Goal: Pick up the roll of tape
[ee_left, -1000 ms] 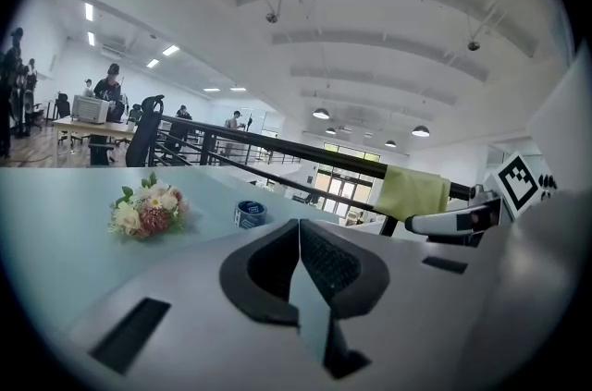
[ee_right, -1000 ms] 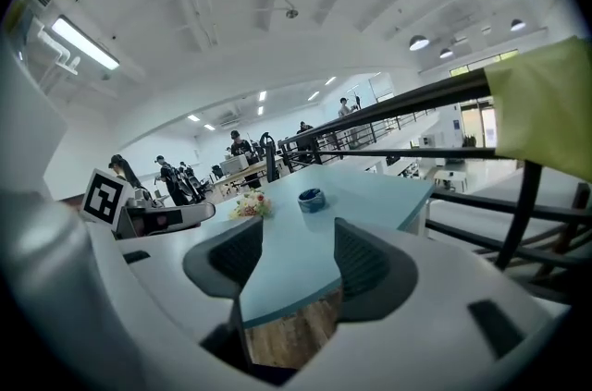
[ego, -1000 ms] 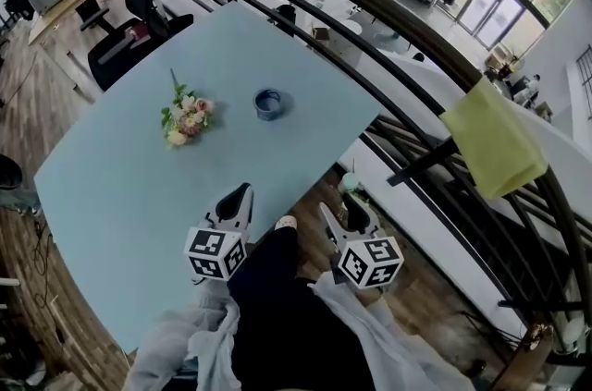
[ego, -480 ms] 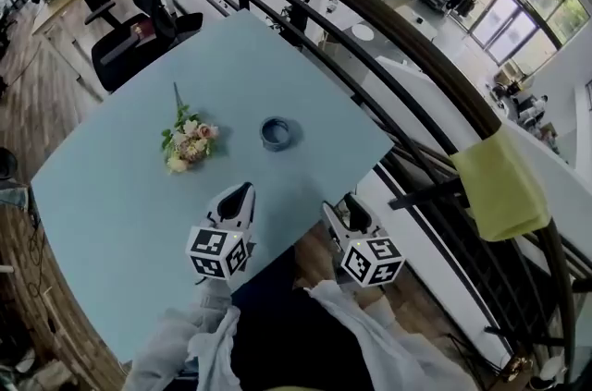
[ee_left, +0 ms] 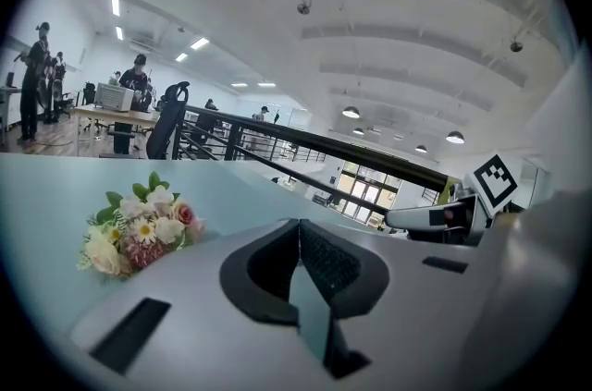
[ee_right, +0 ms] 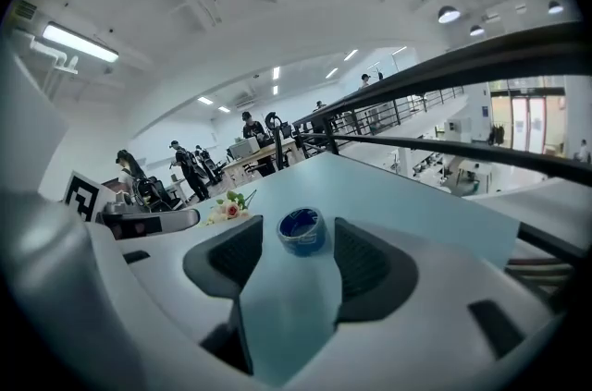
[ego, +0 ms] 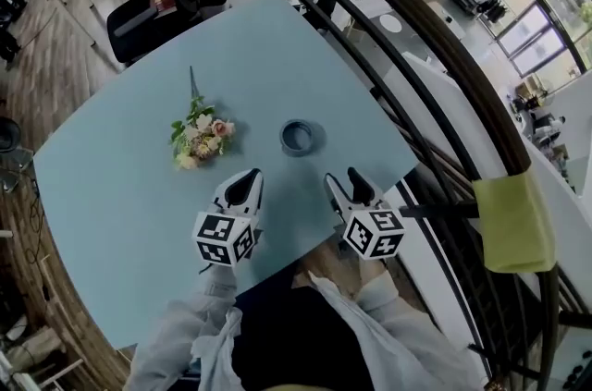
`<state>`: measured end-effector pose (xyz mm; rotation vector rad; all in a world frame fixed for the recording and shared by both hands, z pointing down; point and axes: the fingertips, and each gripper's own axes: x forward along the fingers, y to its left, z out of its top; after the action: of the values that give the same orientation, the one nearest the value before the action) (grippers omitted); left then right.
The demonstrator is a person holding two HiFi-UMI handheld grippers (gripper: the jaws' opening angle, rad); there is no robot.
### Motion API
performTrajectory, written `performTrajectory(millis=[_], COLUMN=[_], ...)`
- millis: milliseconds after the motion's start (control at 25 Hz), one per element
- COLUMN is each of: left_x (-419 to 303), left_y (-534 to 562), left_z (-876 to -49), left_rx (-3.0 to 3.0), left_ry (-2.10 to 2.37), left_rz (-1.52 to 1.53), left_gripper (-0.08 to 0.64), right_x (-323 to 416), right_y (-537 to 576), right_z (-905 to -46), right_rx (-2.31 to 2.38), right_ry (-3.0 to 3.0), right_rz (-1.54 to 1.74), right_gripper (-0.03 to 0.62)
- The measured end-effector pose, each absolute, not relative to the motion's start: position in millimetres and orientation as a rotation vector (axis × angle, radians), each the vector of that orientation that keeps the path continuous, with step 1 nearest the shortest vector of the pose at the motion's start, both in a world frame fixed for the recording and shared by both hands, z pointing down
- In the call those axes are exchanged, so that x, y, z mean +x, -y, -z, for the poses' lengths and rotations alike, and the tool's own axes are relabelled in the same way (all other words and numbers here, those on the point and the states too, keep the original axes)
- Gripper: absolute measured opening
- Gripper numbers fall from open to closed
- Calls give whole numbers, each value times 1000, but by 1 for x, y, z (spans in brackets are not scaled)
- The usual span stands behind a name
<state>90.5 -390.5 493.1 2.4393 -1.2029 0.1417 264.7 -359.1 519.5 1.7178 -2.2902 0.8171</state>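
A blue roll of tape [ego: 298, 137] lies flat on the light blue table [ego: 111, 195], toward its right side. My right gripper [ego: 344, 186] hovers just short of the roll, open and holding nothing. In the right gripper view the tape [ee_right: 302, 230] shows beyond the gap between the jaws. My left gripper [ego: 243, 187] sits to the left of the roll, shut and empty. In the left gripper view its jaws [ee_left: 298, 225] meet at the tips, and the tape is out of sight.
A small bunch of flowers [ego: 201, 137] lies left of the tape, also seen from the left gripper [ee_left: 139, 232]. A black railing [ego: 435, 38] runs along the table's right edge, with a yellow cloth [ego: 513, 223] draped on it. An office chair [ego: 162, 1] stands behind the table.
Both grippers have moved forward toward the tape. The right gripper, earlier off the table's near edge, now hangs over the table.
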Motion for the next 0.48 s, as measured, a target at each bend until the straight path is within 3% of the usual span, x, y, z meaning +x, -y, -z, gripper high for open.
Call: performTrajectory(millis=[480], left_x=[84], left_y=[434], left_z=[-533], left_rx=[2342], left_ry=[1248], left_rz=[-176], left_gripper=[17], right_x=[249], right_y=[435], right_z=[-561], right_rx=[1608], right_ry=[2266], right_rz=[-868], right_gripper=[256])
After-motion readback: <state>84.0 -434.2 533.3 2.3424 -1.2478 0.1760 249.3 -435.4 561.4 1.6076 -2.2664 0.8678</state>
